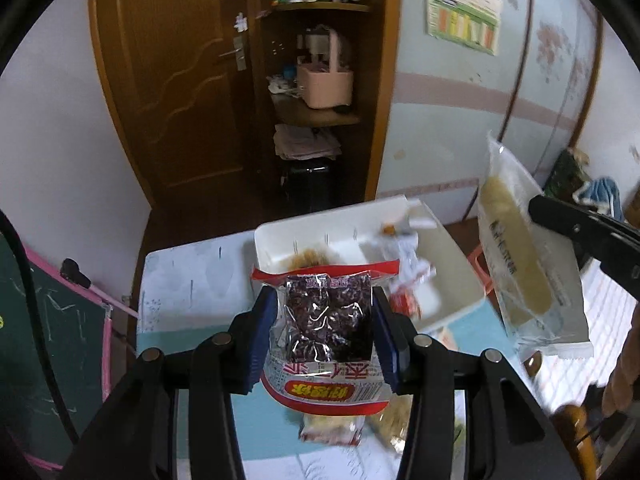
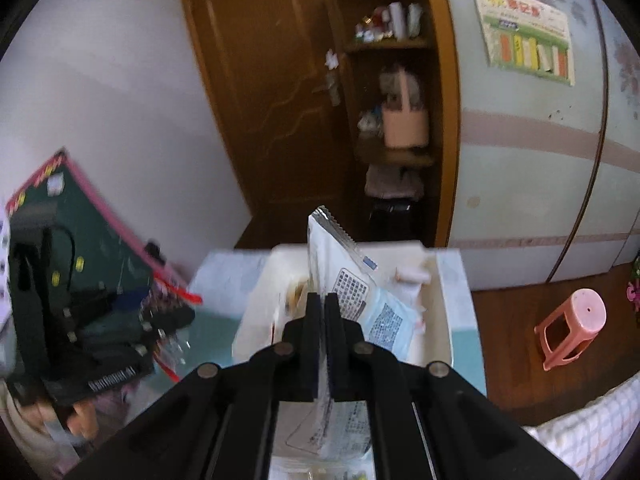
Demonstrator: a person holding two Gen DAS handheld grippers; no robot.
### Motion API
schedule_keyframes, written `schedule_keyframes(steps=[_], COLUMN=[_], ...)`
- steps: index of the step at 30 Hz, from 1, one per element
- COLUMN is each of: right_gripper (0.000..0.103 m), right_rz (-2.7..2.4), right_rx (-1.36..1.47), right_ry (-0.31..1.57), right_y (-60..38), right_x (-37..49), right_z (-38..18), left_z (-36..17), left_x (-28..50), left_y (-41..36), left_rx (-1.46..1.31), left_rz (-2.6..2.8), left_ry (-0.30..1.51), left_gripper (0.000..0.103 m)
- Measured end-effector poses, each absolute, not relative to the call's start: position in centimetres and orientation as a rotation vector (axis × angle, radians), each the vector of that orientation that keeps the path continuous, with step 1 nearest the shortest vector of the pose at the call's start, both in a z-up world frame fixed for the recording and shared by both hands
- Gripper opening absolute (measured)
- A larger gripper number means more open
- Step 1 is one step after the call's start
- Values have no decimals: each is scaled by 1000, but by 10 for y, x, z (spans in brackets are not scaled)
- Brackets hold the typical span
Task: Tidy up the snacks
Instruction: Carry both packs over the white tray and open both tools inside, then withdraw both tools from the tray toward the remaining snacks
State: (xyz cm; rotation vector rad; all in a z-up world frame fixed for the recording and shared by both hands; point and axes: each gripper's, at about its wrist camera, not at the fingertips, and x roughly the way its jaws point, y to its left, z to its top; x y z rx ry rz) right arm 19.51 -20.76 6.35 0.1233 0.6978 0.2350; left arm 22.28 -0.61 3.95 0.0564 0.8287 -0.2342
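L gripper (image 1: 325, 320) is clamped on a clear packet of dark red dried fruit (image 1: 329, 322) w/ red-and-white printing; the blue pads (image 1: 262, 334) press both long sides, and the packet stands lengthwise between them, red top edge pointing away. It hangs above the desk (image 1: 192, 280), just short of the white bin (image 1: 452, 264) that sits at 12 o'clock from the gripper. The bin already has a few wrappers in it (red-white ones near its front wall, something brownish at the back left).

R gripper (image 2: 323, 300) is fully narrowed on the thin edge of a white-and-clear bread packet (image 2: 352, 280), which sticks up and away from the jaws, serrated seal at top. In the left wrist view that same packet (image 1: 516, 248) hangs at 3 o'clock w/ a pale yellow loaf showing inside, pinched by the black gripper (image 1: 560, 224) coming in from the right edge, above the bin's right side.

More snack packets (image 1: 332, 428) lie on the desk under the L gripper at 6 o'clock, partly hidden. A pink stool (image 2: 572, 328) stands on the wood floor at 3 o'clock in the right wrist view; a green chalkboard (image 2: 80, 280) leans at 9 o'clock.
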Motion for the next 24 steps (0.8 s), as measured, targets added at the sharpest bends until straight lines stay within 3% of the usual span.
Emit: schedule_keyframes(steps=[7,10,12,13,14,18,24], right_gripper=[2,3,6,6,8,41,44], right_rz=[149,121,107,103,100,84,79], right_rx=[108,131,154,165,182,245,185], right_ry=[677,705,729,741,758,772,771], right_y=[-201,-204,-207,-209,-212,-222,-216], right_x=[248,268,280,284,287,286,272], right_z=[70,58,48,44,41,34,36], left_z=[42,34,28,24,20,11,7], left_x=[275,287,293,297,301,305,304], left_y=[-14,-19,-20,-20,-18,-7,3], left_rx=[52,39,16,-4,-20,-77,-83], left_rz=[-192,-186,-199,-210,-207,-204,-171], left_ry=[837,843,836,846,854,870,879], left_gripper=[45,50,70,94,102,102,102])
